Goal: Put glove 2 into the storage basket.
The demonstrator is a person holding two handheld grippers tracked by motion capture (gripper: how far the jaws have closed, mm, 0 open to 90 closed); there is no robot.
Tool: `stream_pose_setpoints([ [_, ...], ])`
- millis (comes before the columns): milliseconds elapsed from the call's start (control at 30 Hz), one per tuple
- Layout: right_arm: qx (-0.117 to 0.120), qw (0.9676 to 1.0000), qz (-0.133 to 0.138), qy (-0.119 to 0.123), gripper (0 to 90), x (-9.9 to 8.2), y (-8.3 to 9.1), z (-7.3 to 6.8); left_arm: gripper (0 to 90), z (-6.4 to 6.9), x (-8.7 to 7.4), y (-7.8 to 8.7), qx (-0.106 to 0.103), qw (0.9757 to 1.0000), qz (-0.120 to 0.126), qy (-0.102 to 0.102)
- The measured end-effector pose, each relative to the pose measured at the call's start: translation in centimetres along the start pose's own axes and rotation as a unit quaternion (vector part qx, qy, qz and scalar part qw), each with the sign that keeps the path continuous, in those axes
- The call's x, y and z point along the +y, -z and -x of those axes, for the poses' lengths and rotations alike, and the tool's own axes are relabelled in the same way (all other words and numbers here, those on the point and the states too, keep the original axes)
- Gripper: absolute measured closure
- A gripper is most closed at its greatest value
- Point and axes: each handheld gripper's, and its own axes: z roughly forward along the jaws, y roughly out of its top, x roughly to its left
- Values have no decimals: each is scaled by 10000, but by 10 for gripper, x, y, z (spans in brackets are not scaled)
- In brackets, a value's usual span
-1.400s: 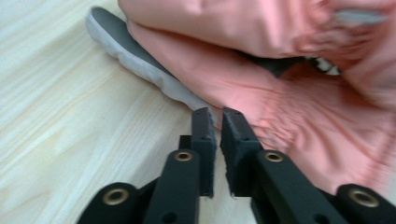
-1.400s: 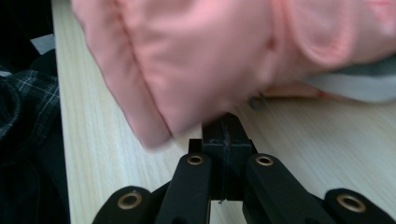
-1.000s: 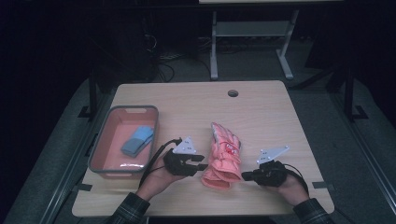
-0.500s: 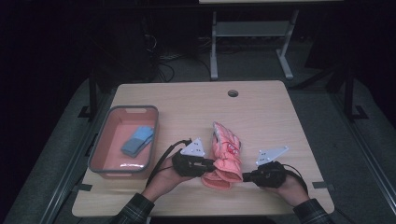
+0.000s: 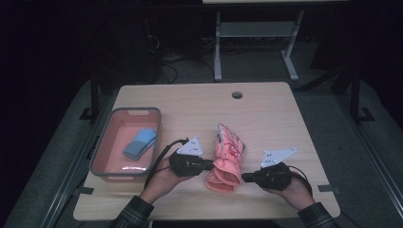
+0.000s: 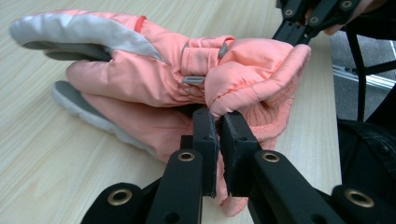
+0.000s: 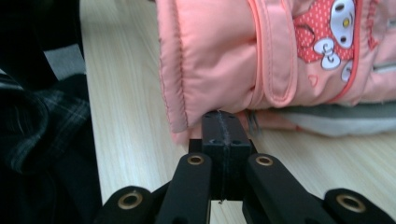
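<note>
Your left gripper (image 6: 217, 135) has just been closing and now pinches the cuff edge of the pink glove (image 5: 227, 156), which lies mid-bench (image 5: 266, 114). Your right gripper (image 7: 224, 128) is clenched at the opposite cuff edge, probably nipping fabric, so you can spread the opening.

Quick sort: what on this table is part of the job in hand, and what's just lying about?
In the job:
- pink gloves, a stacked pair
- left gripper, its jaws just closing on a cuff edge
- right gripper, shut at the opposite cuff edge

Lying about:
- grey-rimmed bin, left on the table
- blue item inside it
</note>
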Motion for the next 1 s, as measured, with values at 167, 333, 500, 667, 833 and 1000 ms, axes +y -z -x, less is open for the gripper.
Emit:
stream_pose_setpoints([
  [167,56,9999,16,113,900,7,-8,-5,847,-7,-7,3,26,9999,-14,106],
  [333,27,9999,-54,98,900,6,-9,-3,822,-6,-11,0,5,9998,-63,185],
  [500,-54,10000,58,39,900,6,-3,1,587,-10,-11,8,-17,9995,-12,317],
  [667,-213,9997,142,22,900,11,1,8,491,-17,-11,19,35,9988,93,481],
  [833,-459,9985,266,-95,900,28,4,23,456,-25,-8,23,194,9964,206,795],
  [1000,-600,9974,369,-141,900,48,-1,41,341,-33,0,21,265,9956,207,869],
])
